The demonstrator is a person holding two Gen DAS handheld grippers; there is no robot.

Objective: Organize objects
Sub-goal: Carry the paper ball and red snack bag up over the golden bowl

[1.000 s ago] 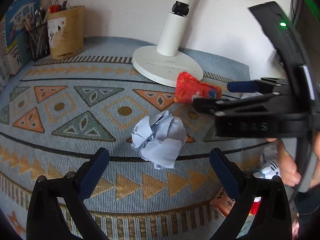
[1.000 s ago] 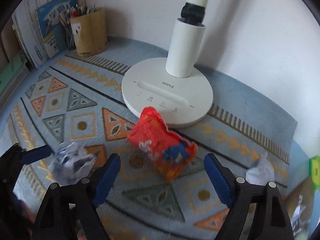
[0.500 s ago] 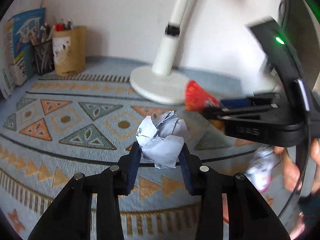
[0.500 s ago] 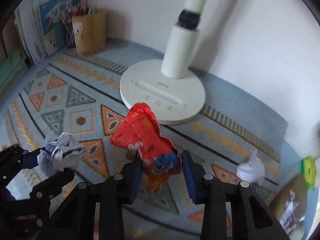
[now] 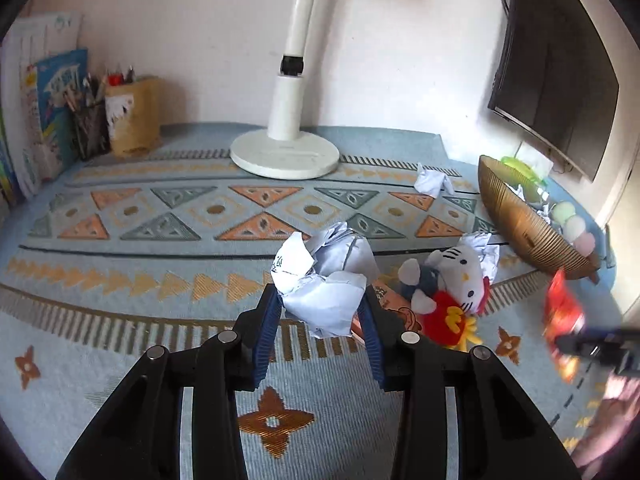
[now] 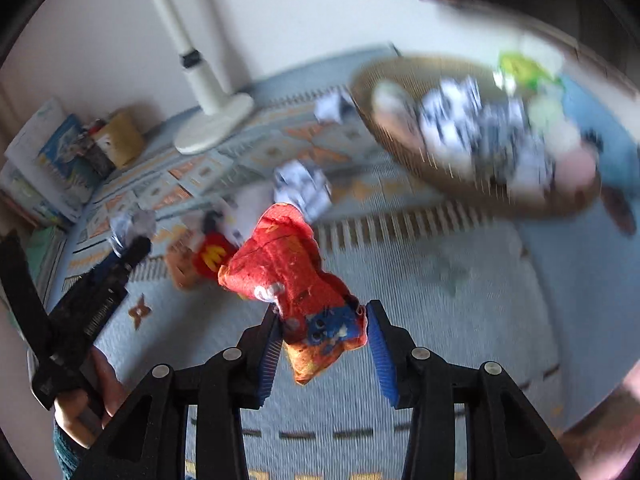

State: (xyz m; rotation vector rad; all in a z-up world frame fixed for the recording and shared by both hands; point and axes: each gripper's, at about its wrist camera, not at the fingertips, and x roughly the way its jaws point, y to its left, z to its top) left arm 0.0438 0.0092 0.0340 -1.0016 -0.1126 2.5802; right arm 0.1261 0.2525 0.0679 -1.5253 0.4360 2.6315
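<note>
Both loads are up off the counter: left tool (image 5: 320, 312) clamped on the paper ball (image 5: 324, 280), right tool (image 6: 322, 330) pinching the snack bag (image 6: 296, 280). I'd release only once over the basket (image 6: 384, 136).

Crumpled paper ball (image 5: 324, 280): white, creased, faint print; clamped between blue pads, lifted above the patterned mat.
Snack packet (image 6: 294, 280): red, crinkled, blue cartoon figure at lower end; pinched near bottom, top tilted left.

White crumpled paper (image 5: 324, 280); red, blue-printed, seemingly orange-edged packet (image 6: 296, 280); pale-blue, orange-triangled mat (image 5: 160, 216).
</note>
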